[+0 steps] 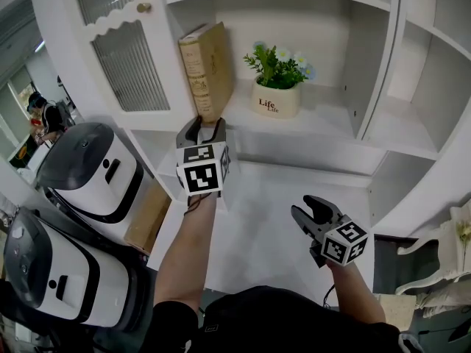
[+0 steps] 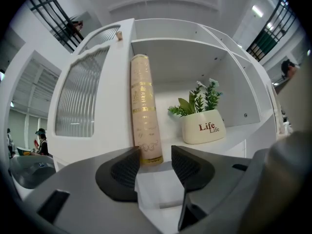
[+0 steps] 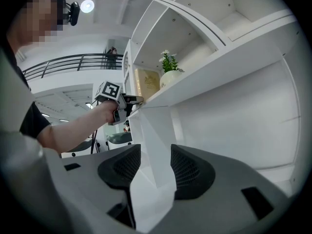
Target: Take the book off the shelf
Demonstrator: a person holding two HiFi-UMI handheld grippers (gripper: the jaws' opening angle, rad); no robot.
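Here we are at the white shelf (image 1: pixel 316 127), and the book (image 1: pixel 207 66) stands on end at its left side, close against the cabinet wall beside the ribbed glass door (image 1: pixel 125 57), with the potted plant (image 1: pixel 277 94) just to its right. We're looking at a thick hardback, cream with gilt bands on the spine. We'd judge it stiff, fairly weighty for its size, and smooth enough to slip if pinched lightly. The sensible hold is across the spine low down, pads flat on the two covers, so it can slide straight out without tipping into the pot. The left gripper (image 1: pixel 204 126) is right there: arm stretched forward, gripper held level, nose at the shelf's edge. In the left gripper view the foot of the book (image 2: pixel 145 116) shows in the gap of the left gripper (image 2: pixel 155 162), the jaws standing apart and the pads not on the covers yet. The right gripper (image 1: pixel 309 210) hangs lower and off to the right, well apart from the book, its jaws apart too and nothing between them, only the shelf's white edge beyond.
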